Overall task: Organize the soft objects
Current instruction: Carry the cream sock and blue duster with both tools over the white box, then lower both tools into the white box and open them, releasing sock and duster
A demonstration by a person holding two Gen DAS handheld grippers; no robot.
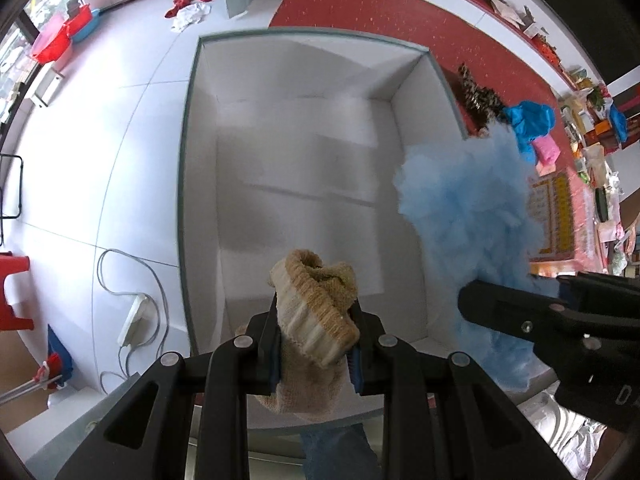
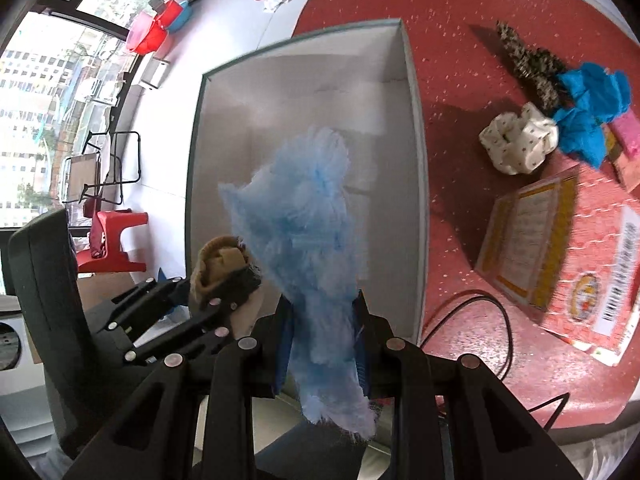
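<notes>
Left gripper [image 1: 316, 340]: clamped on a beige knitted sock [image 1: 316, 312], held above the near end of the white box [image 1: 192, 120]. Right gripper [image 2: 322, 344]: clamped on a fluffy light-blue cloth [image 2: 304, 216], over the box's right side. Right of the box, on the red table [image 2: 440, 0]: spotted cream cloth [image 2: 518, 144], bright blue cloth [image 2: 592, 100].

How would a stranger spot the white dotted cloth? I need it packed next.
On the red table, right of the open white box, soft things lie in a cluster. The white dotted cloth lies nearest the box, bunched up beside the bright blue cloth. It is the only pale, speckled piece there.
</notes>
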